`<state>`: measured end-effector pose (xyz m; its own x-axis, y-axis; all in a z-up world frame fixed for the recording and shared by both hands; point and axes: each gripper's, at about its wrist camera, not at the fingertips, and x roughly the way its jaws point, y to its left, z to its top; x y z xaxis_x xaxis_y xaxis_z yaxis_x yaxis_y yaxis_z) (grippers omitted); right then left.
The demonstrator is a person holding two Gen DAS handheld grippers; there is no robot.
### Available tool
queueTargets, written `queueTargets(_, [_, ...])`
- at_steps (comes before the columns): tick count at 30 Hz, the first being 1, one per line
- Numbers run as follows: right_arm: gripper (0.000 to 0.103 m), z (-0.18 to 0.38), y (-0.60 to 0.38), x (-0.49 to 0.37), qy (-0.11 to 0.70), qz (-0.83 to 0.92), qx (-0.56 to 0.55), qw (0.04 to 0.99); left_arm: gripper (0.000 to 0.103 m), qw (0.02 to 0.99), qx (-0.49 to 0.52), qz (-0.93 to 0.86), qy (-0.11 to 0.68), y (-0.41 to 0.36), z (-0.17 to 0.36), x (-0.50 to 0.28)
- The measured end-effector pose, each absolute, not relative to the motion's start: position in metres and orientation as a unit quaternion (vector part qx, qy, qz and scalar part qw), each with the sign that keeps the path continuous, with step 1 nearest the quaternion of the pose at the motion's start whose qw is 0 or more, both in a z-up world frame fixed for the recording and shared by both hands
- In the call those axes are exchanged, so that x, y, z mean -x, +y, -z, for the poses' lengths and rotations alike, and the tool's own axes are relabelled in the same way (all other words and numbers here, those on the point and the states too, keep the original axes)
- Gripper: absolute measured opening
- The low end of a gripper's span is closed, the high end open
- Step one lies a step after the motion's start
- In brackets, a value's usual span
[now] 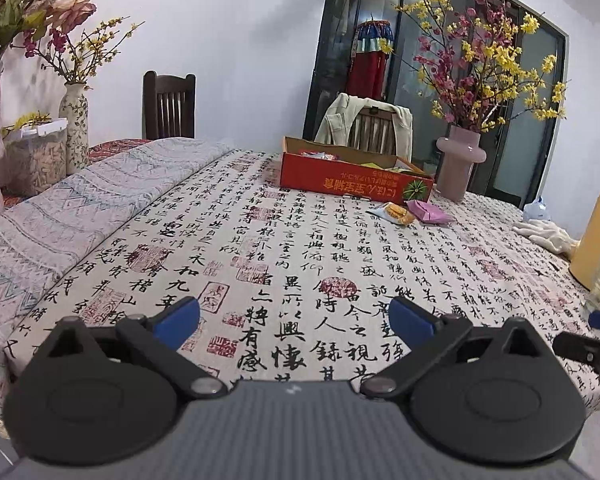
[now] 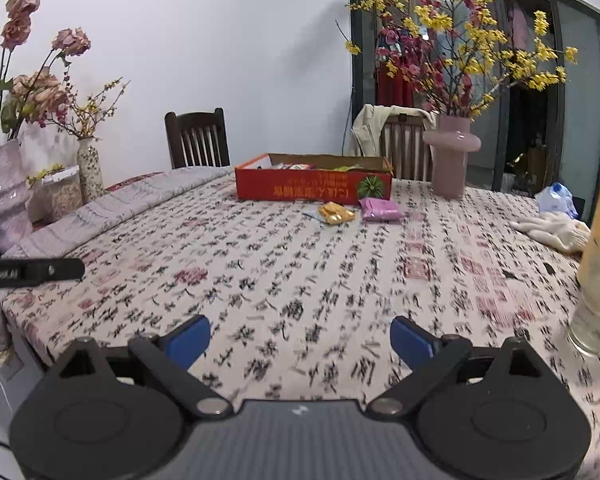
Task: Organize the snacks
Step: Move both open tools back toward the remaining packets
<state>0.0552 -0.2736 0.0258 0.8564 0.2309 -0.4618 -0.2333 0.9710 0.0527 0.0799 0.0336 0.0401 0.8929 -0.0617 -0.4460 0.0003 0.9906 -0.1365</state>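
A shallow red cardboard box [image 1: 352, 180] [image 2: 312, 188] with several snack packs inside stands at the far side of the table. In front of it lie a yellow snack pack [image 1: 398, 213] [image 2: 336, 213] and a pink snack pack [image 1: 428, 213] [image 2: 380, 209] on the cloth. My left gripper [image 1: 294, 316] is open over the near edge of the table, nothing between its blue pads. My right gripper [image 2: 300, 338] is also open and empty, well short of the snacks. Part of the right gripper [image 1: 592, 344] shows at the right edge of the left wrist view.
A calligraphy-print cloth [image 1: 300, 248] [image 2: 300, 272] covers the table. A pink vase [image 1: 458, 164] [image 2: 450, 156] of flowers stands right of the box. White gloves [image 1: 548, 234] [image 2: 556, 228] and a tall yellow bottle [image 1: 596, 232] [image 2: 598, 264] sit at the right. Vases and a plastic container [image 1: 36, 152] are at the left; chairs stand behind.
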Motion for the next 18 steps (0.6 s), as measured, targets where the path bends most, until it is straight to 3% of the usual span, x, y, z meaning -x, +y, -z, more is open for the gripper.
queueTargets(18, [0.097,-0.026,-0.277,-0.063,0.238,-0.111,0.001,0.965,0.103,0.967,0.059,0.024,0.246,0.030,-0.038,-0.094])
